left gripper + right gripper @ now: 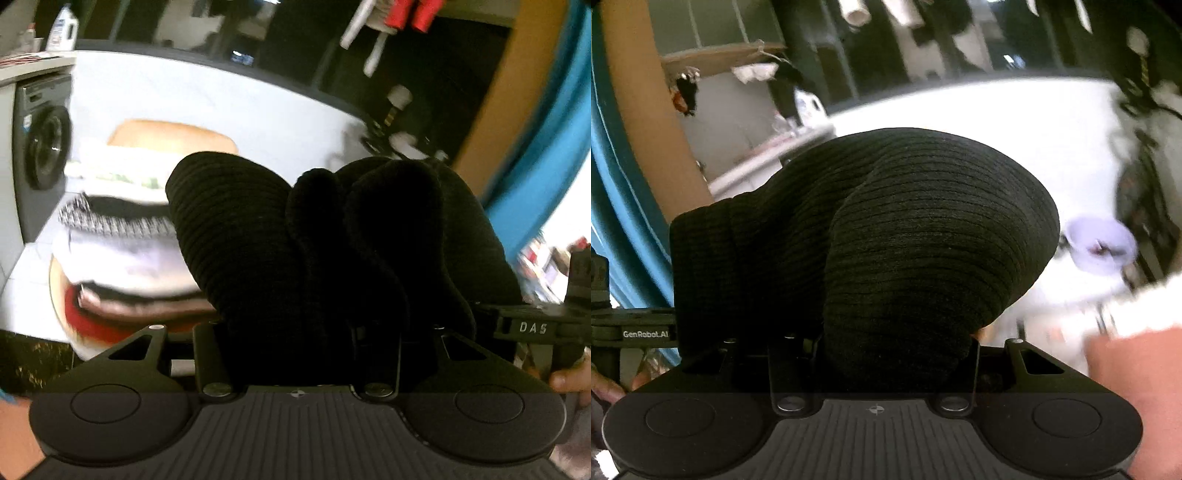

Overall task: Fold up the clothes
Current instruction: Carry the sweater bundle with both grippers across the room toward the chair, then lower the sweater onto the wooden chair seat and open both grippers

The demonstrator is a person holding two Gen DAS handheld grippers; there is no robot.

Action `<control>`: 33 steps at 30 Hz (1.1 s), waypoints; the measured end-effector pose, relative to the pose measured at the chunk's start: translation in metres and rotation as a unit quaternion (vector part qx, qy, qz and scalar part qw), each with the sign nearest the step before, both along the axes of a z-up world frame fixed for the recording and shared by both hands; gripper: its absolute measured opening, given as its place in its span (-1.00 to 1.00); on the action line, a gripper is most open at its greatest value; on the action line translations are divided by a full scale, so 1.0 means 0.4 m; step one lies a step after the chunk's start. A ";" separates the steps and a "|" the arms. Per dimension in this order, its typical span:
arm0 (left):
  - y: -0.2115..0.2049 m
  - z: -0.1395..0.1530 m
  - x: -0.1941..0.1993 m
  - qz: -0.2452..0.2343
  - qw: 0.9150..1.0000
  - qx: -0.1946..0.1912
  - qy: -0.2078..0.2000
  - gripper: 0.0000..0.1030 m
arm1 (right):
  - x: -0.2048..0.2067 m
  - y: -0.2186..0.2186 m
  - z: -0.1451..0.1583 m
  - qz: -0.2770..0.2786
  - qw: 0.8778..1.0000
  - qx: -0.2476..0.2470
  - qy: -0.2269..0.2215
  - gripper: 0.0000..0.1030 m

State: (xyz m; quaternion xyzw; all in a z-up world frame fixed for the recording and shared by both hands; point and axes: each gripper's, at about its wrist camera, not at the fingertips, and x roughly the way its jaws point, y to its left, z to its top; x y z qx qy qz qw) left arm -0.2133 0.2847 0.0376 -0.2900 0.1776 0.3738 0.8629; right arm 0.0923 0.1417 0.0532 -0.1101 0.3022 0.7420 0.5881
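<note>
Both jaws full of black knit garment [295,236]

Both views show fisheye bending at edges. Backgrounds smear with motion blur. White floor [1015,122] glares, overexposed. Black knit [332,240] sits underexposed, its folds lost in shadow.

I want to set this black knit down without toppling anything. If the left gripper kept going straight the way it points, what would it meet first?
Probably the pile of folded clothes on the round wooden stool, just left of its line; the held black knit garment hides what lies dead ahead, so depth is unclear.
</note>
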 end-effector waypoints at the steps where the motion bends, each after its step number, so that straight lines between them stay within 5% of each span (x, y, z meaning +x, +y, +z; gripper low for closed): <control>1: 0.057 0.008 0.011 0.009 1.000 -0.005 0.001 -0.08 | 0.009 0.072 0.005 0.004 1.000 0.003 0.004 -0.13; 9: 0.473 0.080 0.030 0.066 0.998 -0.005 -0.008 -0.07 | 0.002 0.651 0.115 0.056 0.998 0.000 -0.009 -0.13; 18: 0.884 0.142 -0.040 0.055 0.998 -0.035 0.005 -0.07 | -0.089 1.169 0.197 0.070 0.997 -0.022 -0.007 -0.13; 24: 1.095 0.137 -0.037 0.026 0.996 -0.078 0.027 -0.07 | -0.119 1.421 0.187 0.040 0.997 -0.060 0.016 -0.13; 33: 1.349 0.055 0.025 0.004 0.981 -0.187 0.049 -0.03 | -0.030 1.667 0.088 0.024 0.988 -0.147 0.040 -0.12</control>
